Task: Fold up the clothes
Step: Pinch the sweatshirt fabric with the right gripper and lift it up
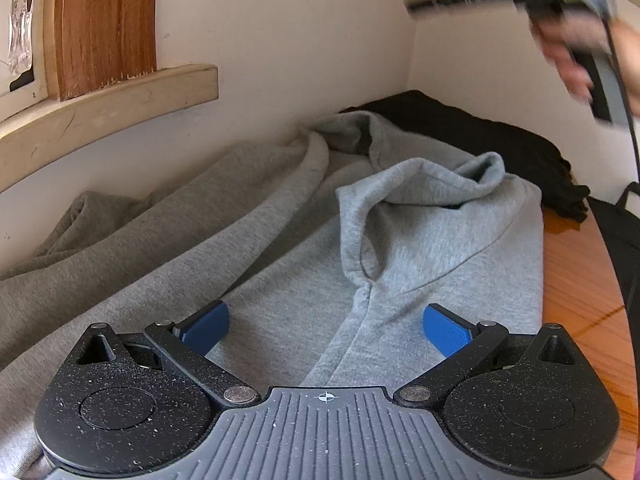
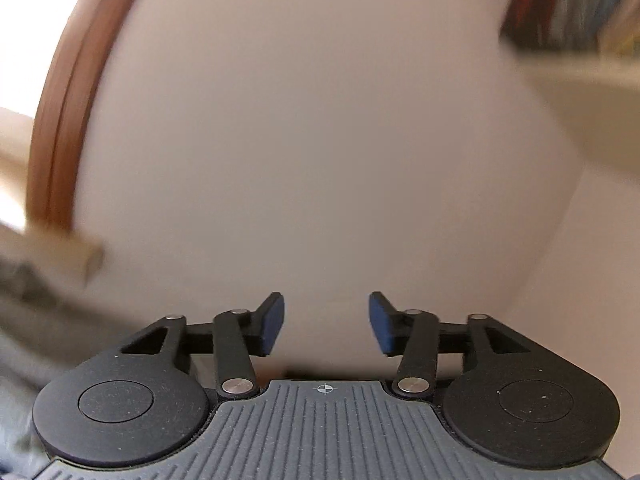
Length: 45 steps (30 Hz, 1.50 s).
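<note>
Grey hoodie lies on bench, directly ahead of and under your left fingers, long axis running away from them. Left fingers spread wide, holding nothing. Right gripper raised, facing wall; fingers part open, empty. Left hand nearer.

Home interior, likely bedroom or study corner. Plain cream walls meet in corner ahead of left tongs. Wooden frame with pale sill, window- or door-like, up-left of left tongs. Orange-brown wooden bench to right of left tongs, pushed against wall. Household laundry on it: grey hoodie spread just ahead of left tongs, dark garment heaped beyond in corner. Right wrist view blurred: same pale wall, brown curved frame up-left of right tongs, shelf with coloured items up-right.
</note>
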Motion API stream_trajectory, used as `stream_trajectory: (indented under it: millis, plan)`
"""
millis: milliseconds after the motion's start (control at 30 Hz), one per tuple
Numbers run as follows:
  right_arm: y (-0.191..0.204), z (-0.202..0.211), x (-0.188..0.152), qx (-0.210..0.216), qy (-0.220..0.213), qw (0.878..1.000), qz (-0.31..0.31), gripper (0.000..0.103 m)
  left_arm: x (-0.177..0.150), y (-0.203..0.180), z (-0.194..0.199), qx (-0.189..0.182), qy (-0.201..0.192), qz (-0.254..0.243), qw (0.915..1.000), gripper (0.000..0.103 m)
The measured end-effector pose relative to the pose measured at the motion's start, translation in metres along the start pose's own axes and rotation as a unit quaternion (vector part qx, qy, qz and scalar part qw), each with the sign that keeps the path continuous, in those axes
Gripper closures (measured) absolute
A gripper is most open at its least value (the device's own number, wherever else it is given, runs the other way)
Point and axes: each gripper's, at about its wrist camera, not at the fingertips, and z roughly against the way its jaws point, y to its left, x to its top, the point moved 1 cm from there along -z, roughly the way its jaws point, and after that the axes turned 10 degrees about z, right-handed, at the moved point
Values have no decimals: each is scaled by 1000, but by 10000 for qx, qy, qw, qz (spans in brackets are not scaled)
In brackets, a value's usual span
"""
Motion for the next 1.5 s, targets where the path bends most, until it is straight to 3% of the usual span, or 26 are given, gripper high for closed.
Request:
stream_trajectory:
  millis: [133, 233, 367, 433, 467, 500, 633, 867, 1067, 1100, 1133, 1167, 1200, 1500]
  plan:
    - [8, -5, -49, 583, 686, 9950, -432, 43, 0, -2, -2, 25, 7, -28, 10000, 0]
    - [17, -12, -80, 955, 1132, 9869, -641, 42, -3, 0, -3, 26, 7, -30, 10000, 0]
    - [17, -20, -99, 1191, 1378, 9790, -917, 41, -1, 3, 0, 14, 6, -18, 10000, 0]
    - [12, -22, -99, 1372, 1371, 9744, -1134, 54, 0, 3, 0, 20, 8, -25, 10000, 0]
    - [8, -23, -98, 1472, 1353, 9719, -1239, 85, 0, 4, 1, 21, 8, -27, 10000, 0]
    - [6, -23, -92, 1403, 1225, 9747, -1238, 98, 0, 4, 2, 21, 8, -27, 10000, 0]
    - [-3, -21, -67, 991, 626, 9864, -1151, 99, -2, 4, 4, 34, 9, -42, 10000, 0]
    - [-1, -30, -3, 31, -441, 9950, -897, 99, -1, 3, 2, 45, 13, -58, 10000, 0]
    - [14, -38, 18, -40, -882, 9928, -810, 98, -1, 2, 3, 75, 21, -91, 9999, 0]
    - [18, -37, 18, 4, -906, 9928, -787, 93, -1, 2, 3, 79, 22, -96, 9999, 0]
    - [20, -37, 17, 18, -883, 9931, -770, 88, -1, 2, 3, 83, 23, -100, 9999, 0]
    - [21, -36, 14, 55, -790, 9939, -765, 69, -1, 2, 4, 86, 24, -103, 9999, 0]
    - [19, -36, 9, 105, -668, 9946, -788, 58, -1, 2, 6, 87, 23, -105, 9999, 0]
    - [4, -32, -64, 675, 598, 9901, -1077, 57, 0, 7, 7, 94, 26, -116, 9999, 0]
